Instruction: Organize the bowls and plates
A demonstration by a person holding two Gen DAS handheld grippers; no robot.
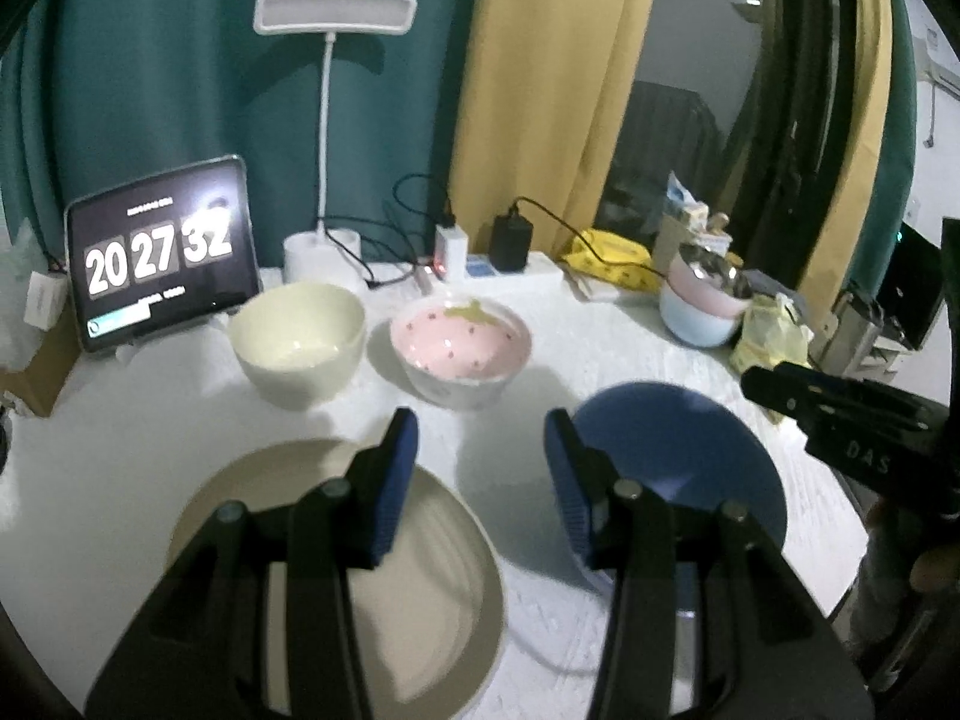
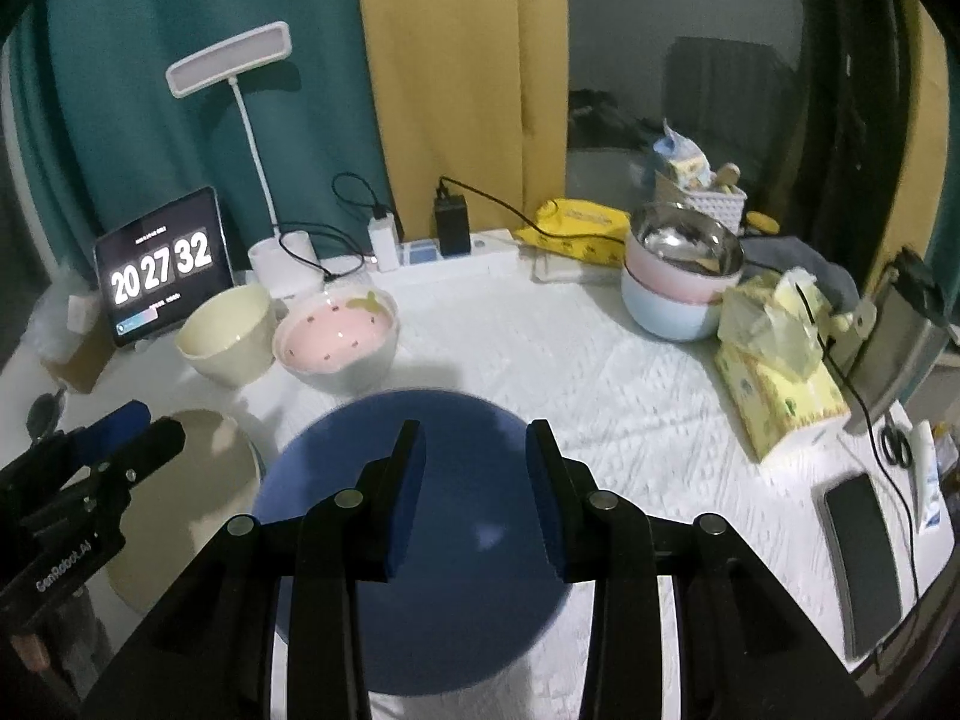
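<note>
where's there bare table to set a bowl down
Biggest free patch: the white tabletop bordered by the strawberry bowl, the blue plate, the stacked bowls and the tissue box. Crowded: the back edge with the power strip, and the right edge by the phone.

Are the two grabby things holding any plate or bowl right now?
No, nothing is held. The left tool hangs open above the round beige plate, and the right tool hangs open above the round blue plate.
</note>
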